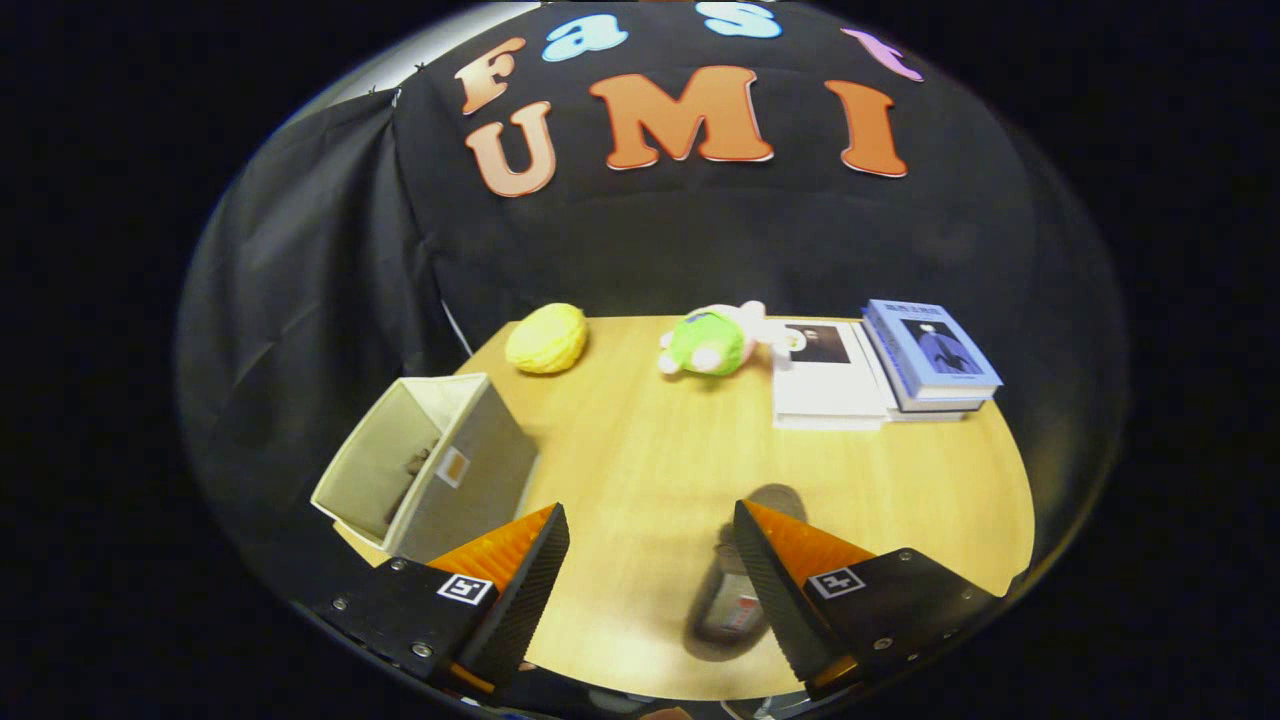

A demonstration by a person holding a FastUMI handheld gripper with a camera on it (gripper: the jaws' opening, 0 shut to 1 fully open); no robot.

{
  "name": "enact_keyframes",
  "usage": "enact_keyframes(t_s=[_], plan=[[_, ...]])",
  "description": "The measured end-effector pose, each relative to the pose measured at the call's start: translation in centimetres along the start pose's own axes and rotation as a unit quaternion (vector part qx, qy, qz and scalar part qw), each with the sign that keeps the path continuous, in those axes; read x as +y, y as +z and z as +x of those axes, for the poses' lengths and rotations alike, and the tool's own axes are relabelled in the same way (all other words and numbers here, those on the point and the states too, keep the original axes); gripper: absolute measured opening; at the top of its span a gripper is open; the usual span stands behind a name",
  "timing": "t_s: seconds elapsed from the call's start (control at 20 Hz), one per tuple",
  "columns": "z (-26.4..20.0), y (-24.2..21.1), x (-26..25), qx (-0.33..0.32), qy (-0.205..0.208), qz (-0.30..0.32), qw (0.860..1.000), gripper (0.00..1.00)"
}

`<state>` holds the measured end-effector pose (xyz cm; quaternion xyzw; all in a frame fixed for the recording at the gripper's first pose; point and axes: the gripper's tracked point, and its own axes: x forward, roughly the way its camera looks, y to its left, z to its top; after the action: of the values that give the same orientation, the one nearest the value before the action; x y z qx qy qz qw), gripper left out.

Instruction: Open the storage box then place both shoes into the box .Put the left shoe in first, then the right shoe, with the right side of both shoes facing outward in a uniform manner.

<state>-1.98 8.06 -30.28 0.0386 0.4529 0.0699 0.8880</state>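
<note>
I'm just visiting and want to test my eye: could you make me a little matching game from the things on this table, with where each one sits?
Things:
1. box
2. yellow ball
3. green soft toy
4. blue book

Places:
A. on top of a stack at the far right of the table
B. mid-table at the far edge, beside the white book
C. just beyond the gripper's open left finger
D. far edge, beyond the box

Pairs: 1-C, 2-D, 3-B, 4-A

One storage box sits at the table's left edge. Along the far edge: one yellow ball-like toy, one green plush toy, two book stacks. One can-like object lies at the near edge.
</note>
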Motion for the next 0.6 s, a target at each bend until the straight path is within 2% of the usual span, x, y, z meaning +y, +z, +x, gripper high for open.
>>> enact_keyframes(t_s=[0.25, 0.4, 0.6], plan=[[1.3, -4.8, -4.7, 0.029, -0.036, -0.013, 0.999, 0.99], [2.5, -7.0, -5.3, 0.050, -0.028, -0.008, 0.998, 0.99], [4.1, -9.4, -6.7, 0.073, -0.038, -0.017, 0.996, 0.99]])
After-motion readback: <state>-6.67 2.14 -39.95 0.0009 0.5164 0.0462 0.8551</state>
